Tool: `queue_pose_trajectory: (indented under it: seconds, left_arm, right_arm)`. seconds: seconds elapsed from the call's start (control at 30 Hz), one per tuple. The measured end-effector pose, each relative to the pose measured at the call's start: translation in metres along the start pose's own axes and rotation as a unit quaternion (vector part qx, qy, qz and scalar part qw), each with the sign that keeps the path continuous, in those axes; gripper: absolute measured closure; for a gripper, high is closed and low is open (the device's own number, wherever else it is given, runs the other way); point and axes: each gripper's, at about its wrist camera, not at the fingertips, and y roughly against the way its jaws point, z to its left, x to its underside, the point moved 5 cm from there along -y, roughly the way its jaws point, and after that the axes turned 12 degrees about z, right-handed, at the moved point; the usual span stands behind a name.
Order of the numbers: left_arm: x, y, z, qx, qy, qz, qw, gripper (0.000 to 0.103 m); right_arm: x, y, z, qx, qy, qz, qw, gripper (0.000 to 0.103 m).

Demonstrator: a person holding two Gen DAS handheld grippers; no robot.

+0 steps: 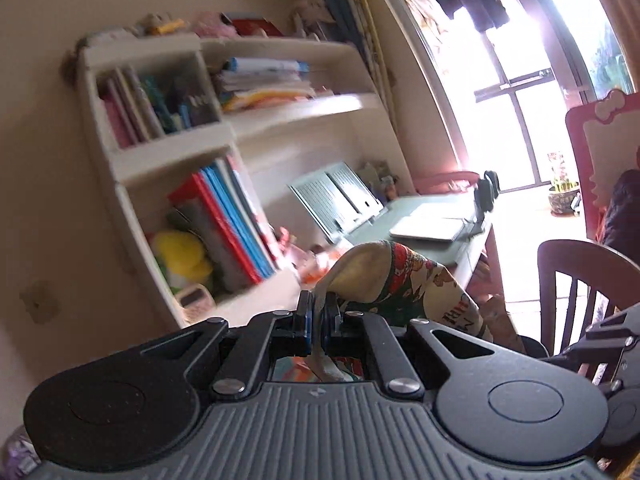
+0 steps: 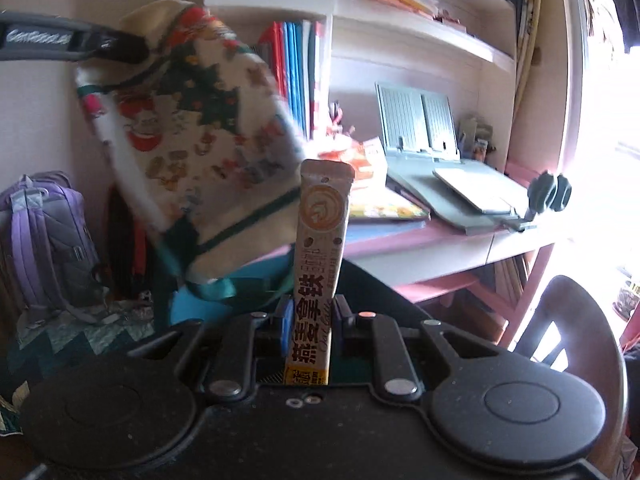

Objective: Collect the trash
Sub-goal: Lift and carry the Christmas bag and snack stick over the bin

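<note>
My left gripper [image 1: 316, 322] is shut on the rim of a printed cloth bag [image 1: 404, 284], cream with red and green cartoon figures, which hangs to the right of the jaws. From the right wrist view the same bag [image 2: 192, 128] hangs in the air at upper left, held by the left gripper [image 2: 132, 50]. My right gripper [image 2: 311, 320] is shut on a tan snack stick wrapper [image 2: 320, 240] with dark lettering, standing upright between the blue pads. The wrapper's top sits just beside the bag's lower right edge, a little below its mouth.
A white bookshelf [image 1: 168, 152] full of books stands behind a desk [image 2: 460, 240] bearing a book stand, papers and a snack packet. A purple backpack [image 2: 44, 240] leans at the left. A dark wooden chair [image 1: 576, 280] is at the right, near a bright window.
</note>
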Motion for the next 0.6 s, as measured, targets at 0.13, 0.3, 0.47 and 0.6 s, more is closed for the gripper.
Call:
queue_pose_trajectory:
  seconds: [0.13,0.3,0.47,0.6]
  left_arm:
    - [0.017,-0.043,-0.024,0.013,-0.012,0.041,0.999,0.098]
    - [0.05,-0.089,-0.048,0.025,-0.027,0.099,0.9944,0.098]
    - [0.078,-0.123,-0.066,0.04,-0.042,0.154,0.9864,0.098]
    - [0.097,-0.141,-0.078,0.057,-0.054,0.194,0.9779,0.098]
  right_arm:
    - [0.013,-0.022,-0.01,-0.002,-0.005,0.03,1.0,0.085]
    - [0.023,-0.049,-0.014,-0.008,-0.008,0.07,0.998,0.085]
    - [0.03,-0.067,-0.009,-0.015,-0.005,0.101,0.995,0.084]
    - [0.031,-0.075,-0.002,-0.015,0.006,0.118,0.993,0.08]
